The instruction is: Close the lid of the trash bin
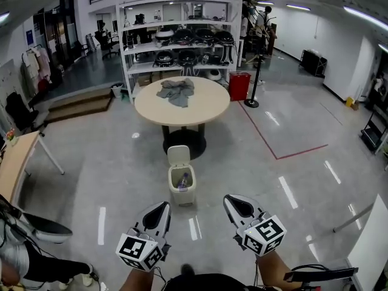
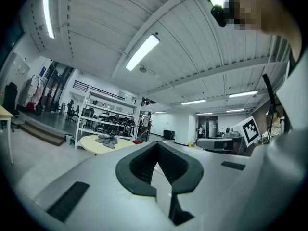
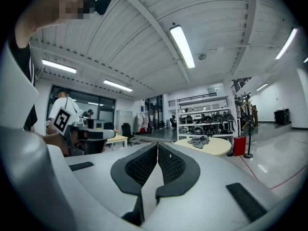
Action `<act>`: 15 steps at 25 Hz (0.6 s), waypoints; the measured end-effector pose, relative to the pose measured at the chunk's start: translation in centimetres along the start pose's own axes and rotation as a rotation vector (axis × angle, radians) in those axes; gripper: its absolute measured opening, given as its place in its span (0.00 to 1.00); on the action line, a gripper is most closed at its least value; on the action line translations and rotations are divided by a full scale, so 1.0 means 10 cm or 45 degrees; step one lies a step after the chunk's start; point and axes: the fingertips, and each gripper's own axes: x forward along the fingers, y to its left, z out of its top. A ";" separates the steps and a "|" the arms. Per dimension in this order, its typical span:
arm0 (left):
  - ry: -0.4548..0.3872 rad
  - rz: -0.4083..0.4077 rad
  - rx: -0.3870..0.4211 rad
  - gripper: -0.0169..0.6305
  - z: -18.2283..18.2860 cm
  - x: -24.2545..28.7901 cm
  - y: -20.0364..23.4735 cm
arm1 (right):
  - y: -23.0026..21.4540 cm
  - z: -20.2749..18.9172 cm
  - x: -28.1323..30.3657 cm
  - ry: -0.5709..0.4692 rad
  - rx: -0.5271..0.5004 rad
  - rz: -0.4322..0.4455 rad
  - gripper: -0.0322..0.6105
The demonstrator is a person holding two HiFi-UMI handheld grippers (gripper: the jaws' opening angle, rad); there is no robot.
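Down low, nearest the person, the left tongs (image 1: 161, 207) sit at about seven o'clock in the head view and the right tongs (image 1: 231, 201) at about five o'clock, each with its marker cube trailing behind. Both point forward over the grey floor (image 1: 109, 162). Each gripper view shows its black pads pressed together at the tip with nothing caught between them, so both pairs of tongs are empty.

Straight ahead at twelve o'clock, well apart from both tips, the trash bin (image 1: 182, 197) stands on the floor. Its lid (image 1: 179, 156) is tipped up and back, standing near upright on the far side of the rim, so the bin is open. Something lies inside that looks like a bottle (image 1: 182, 182), though it is too small to be sure.

Just beyond the bin is a round worktop (image 1: 203, 105) on a dark pedestal, with a crumpled grey cloth (image 1: 177, 91) towards its far edge. Further on, white shelves (image 1: 176, 50) carry rows of dark gear, and a red bin (image 1: 239, 85) stands at about one o'clock beside them.
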 end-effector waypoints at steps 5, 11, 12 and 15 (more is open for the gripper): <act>-0.006 -0.046 -0.023 0.03 0.10 0.37 0.52 | -0.25 0.08 0.61 0.007 0.001 -0.075 0.07; 0.009 -0.081 -0.075 0.03 0.04 0.71 0.91 | -0.43 0.03 1.16 0.054 0.017 -0.081 0.07; 0.014 -0.073 -0.086 0.03 0.01 0.77 1.00 | -0.46 0.02 1.26 0.061 0.019 -0.074 0.07; 0.029 -0.053 -0.105 0.03 -0.04 1.02 1.24 | -0.62 0.00 1.57 0.069 0.021 -0.053 0.07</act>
